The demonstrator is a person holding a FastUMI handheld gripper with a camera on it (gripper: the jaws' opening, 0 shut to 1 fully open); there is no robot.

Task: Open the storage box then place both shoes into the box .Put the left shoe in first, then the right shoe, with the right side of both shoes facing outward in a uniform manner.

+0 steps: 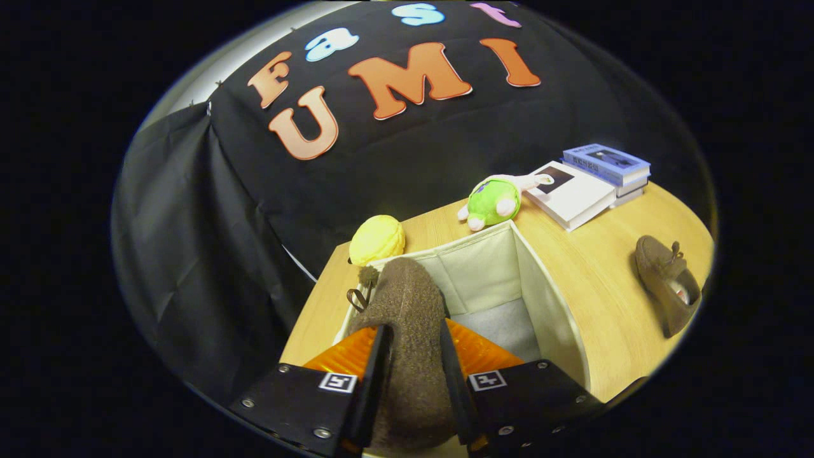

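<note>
Hand-held gripper (412, 346) was closed down to shoe width, both fingers pressing the sides of a brown fuzzy shoe (404, 305). Shoe pointed fwd, its toe end w/ pompom hanging over the near-left rim of the storage box (547, 299).

Box stood open on the wooden worktop (598, 273), cream fabric walls, pale floor bare on the side right of the held shoe. Orange surface showed either side of the fingers, low in the box; can't tell what it was.

Second brown shoe (668, 283) lay on the worktop well right of the box, bare wood between them. Beyond the box's far rim: yellow round toy (377, 239) near its left corner, green plush (493, 202) near its right corner. Books (588, 181) sat further right of the plush.
</note>
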